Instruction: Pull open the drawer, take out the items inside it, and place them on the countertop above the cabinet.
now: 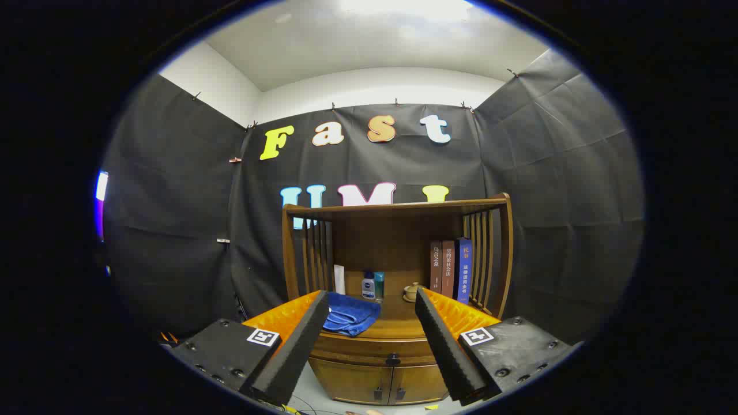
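Observation:
A wooden cabinet stands ahead of me against the booth wall. Its drawer sits shut just under the countertop, with a small dark knob at its middle. A crumpled blue cloth lies on the countertop toward the left. My gripper is open and empty, its fingers spread wide, held well back from the cabinet with the knob low between them. What is in the drawer is hidden.
Above the countertop a slatted wooden shelf frame holds three upright books at right, a small bottle, a teal box, a white item and a small lidded pot. Two lower doors sit beneath the drawer.

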### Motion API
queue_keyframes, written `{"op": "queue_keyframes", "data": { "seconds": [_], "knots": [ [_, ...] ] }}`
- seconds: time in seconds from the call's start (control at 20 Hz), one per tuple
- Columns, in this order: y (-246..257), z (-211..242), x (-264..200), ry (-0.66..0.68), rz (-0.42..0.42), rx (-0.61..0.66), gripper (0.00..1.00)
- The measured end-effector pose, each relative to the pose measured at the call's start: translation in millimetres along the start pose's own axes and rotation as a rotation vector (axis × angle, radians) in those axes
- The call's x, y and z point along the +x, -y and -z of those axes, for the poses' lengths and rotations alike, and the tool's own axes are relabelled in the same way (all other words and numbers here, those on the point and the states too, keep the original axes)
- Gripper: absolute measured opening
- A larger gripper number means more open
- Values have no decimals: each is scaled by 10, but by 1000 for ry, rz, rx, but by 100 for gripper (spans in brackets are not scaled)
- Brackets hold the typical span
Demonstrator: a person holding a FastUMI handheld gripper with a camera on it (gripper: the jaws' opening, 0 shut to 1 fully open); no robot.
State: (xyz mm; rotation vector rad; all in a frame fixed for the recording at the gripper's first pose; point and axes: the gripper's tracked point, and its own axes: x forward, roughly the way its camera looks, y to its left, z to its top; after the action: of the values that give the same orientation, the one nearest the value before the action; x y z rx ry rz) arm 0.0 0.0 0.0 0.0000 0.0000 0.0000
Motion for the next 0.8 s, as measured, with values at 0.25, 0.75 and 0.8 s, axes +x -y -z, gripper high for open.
{"op": "queue_keyframes", "data": {
  "seconds": [0.25,0.75,0.8],
  "knots": [
    [2,-53,1,14,-2,-2,99],
    [33,8,18,-22,26,-6,99],
    [42,11,56,-23,25,-2,100]
  ]
}}
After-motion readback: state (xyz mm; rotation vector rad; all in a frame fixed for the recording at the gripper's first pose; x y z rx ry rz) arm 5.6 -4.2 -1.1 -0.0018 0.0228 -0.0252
